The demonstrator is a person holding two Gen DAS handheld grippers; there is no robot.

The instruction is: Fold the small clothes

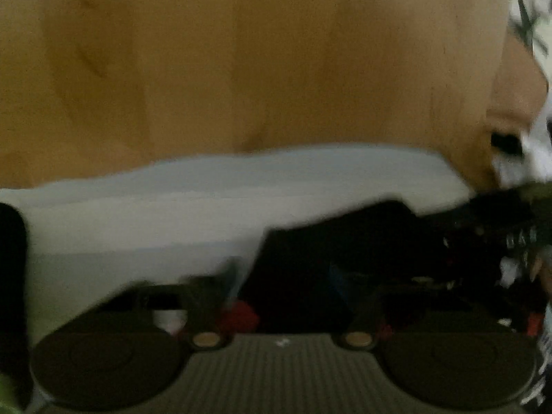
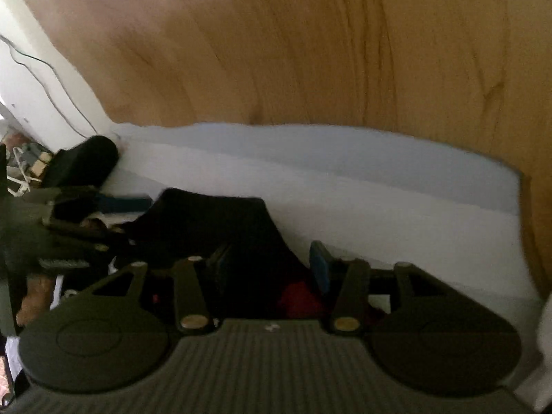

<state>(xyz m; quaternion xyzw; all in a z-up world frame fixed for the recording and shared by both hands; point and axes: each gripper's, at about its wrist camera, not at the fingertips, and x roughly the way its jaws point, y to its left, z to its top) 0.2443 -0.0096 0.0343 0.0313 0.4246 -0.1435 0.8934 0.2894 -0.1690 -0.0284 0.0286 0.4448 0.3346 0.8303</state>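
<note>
A black garment [image 2: 207,220] lies on a white cloth [image 2: 379,189] spread over the wooden table [image 2: 310,51]. My right gripper [image 2: 269,262] has its blue pads [image 2: 319,265] on either side of a bunch of the black garment, which fills the gap. A red patch [image 2: 300,296] shows low between the fingers. In the blurred left wrist view the black garment [image 1: 345,234] runs down between the fingers of my left gripper [image 1: 293,283], whose pads are smeared. That left gripper [image 2: 79,238] also shows at the garment's left end, with a hand [image 2: 34,296] behind it.
A dark rounded object [image 2: 86,158] rests at the white cloth's far left corner. Beside it are small clutter [image 2: 27,165] and a pale wall with a thin cable [image 2: 34,69]. A person's forearm [image 1: 514,79] in a patterned sleeve [image 1: 531,17] is at the right edge.
</note>
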